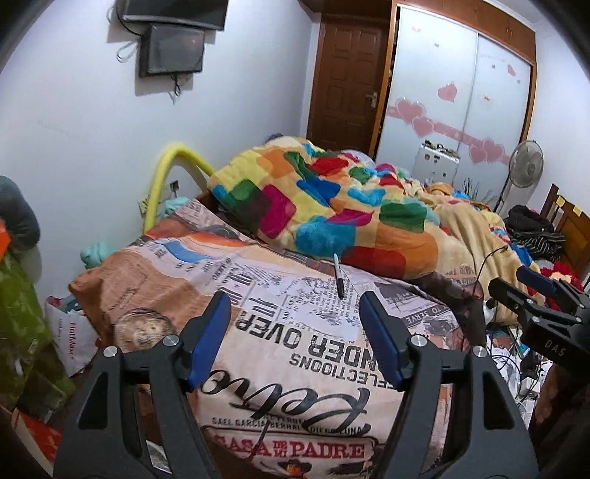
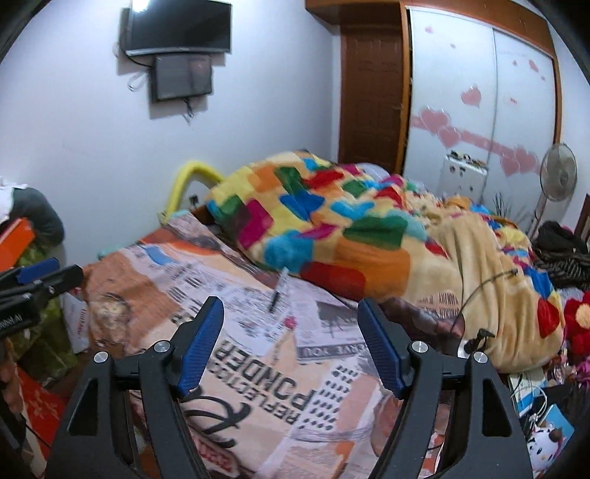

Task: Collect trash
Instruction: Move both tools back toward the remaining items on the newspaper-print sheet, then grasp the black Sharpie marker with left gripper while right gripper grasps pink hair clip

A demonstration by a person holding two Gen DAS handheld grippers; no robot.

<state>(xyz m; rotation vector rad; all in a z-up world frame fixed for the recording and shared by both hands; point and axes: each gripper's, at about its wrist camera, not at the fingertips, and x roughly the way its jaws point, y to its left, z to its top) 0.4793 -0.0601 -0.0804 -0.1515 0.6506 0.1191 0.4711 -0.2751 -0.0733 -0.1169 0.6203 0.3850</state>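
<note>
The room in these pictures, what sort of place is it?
Most likely a lived-in bedroom. A bed with a newspaper-print cover and a rumpled patchwork blanket fills the middle, a wardrobe with sliding doors and pink heart stickers stands behind it, and a screen hangs on the wall.

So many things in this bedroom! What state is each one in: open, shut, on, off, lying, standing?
left gripper: open, empty
right gripper: open, empty
pen: lying loose on the printed bed cover
colourful blanket: crumpled in a heap
wooden door: shut
wardrobe doors: slid shut
wall screen: dark
standing fan: upright
</note>
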